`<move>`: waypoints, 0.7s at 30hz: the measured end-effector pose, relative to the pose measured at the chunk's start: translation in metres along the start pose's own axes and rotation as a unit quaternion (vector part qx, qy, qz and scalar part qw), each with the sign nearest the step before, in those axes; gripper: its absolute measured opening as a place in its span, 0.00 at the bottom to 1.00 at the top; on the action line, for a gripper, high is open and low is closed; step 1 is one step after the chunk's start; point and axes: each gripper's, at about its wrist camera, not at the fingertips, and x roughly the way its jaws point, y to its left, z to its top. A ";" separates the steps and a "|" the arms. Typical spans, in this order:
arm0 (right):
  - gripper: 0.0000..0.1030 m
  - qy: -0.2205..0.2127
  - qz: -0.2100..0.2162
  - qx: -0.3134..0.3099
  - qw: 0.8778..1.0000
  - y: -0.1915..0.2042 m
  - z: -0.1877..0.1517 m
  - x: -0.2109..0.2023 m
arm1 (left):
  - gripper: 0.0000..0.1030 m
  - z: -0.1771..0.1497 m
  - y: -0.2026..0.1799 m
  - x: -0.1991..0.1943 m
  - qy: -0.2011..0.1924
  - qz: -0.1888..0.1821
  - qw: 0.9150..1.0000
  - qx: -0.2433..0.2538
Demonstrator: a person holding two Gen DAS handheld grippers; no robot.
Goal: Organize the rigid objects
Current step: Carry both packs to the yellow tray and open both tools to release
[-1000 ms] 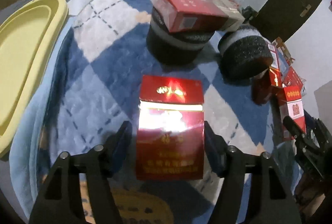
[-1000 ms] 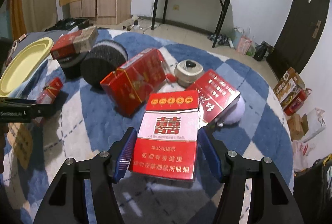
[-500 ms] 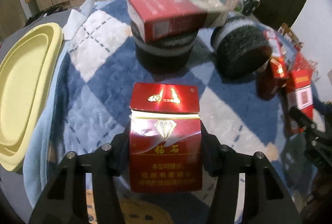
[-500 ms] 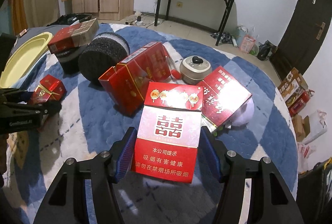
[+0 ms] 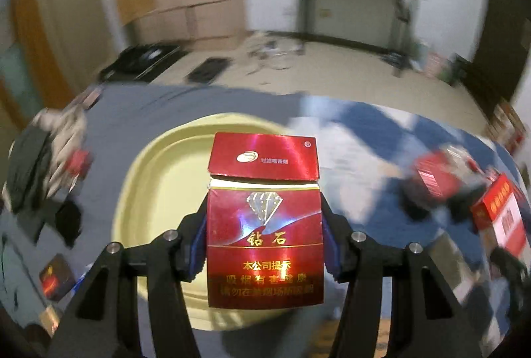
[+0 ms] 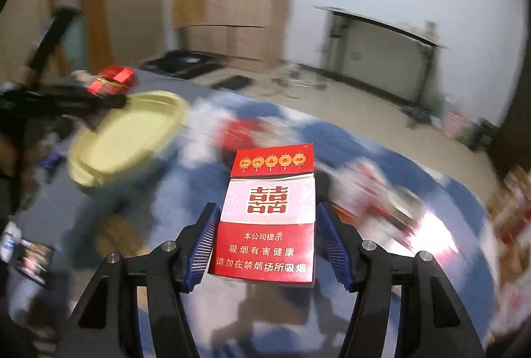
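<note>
1. The left wrist view looks down on the yellow tray (image 5: 139,192) under the left gripper (image 5: 264,241); the right wrist view shows that tray off to the left, with the left gripper and its pack seen from the side above the tray's far rim
2. The left gripper is clamped on the diamond pack (image 5: 265,235), pads pressed to both long sides; its jaws closed onto it within the last second. The pack is glossy dark red with a silver diamond, gold script, and its lid slightly ajar; it hangs over the tray
3. The right gripper (image 6: 267,241) grips the white-red pack (image 6: 270,218), a red double-happiness sign on a white band, held above the blue-and-white blanket (image 6: 431,165)
4. Other red packs lie blurred on the blanket; a black table (image 6: 381,26) stands by the far wall
</note>
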 end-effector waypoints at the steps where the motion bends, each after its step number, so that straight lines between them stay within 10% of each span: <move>1: 0.58 0.000 0.024 -0.010 1.000 0.018 0.016 0.010 | 0.56 -0.002 0.013 0.009 0.008 0.011 1.000 -0.015; 7: 0.58 0.034 0.101 -0.067 0.992 0.113 0.079 0.094 | 0.56 -0.007 0.079 0.057 0.056 0.004 0.991 -0.121; 14: 0.58 0.100 0.119 -0.130 0.979 0.177 0.080 0.171 | 0.56 -0.026 0.107 0.094 0.091 0.004 0.966 -0.241; 21: 0.59 0.122 0.121 -0.171 0.970 0.206 0.074 0.200 | 0.56 -0.045 0.108 0.119 0.127 0.028 0.956 -0.262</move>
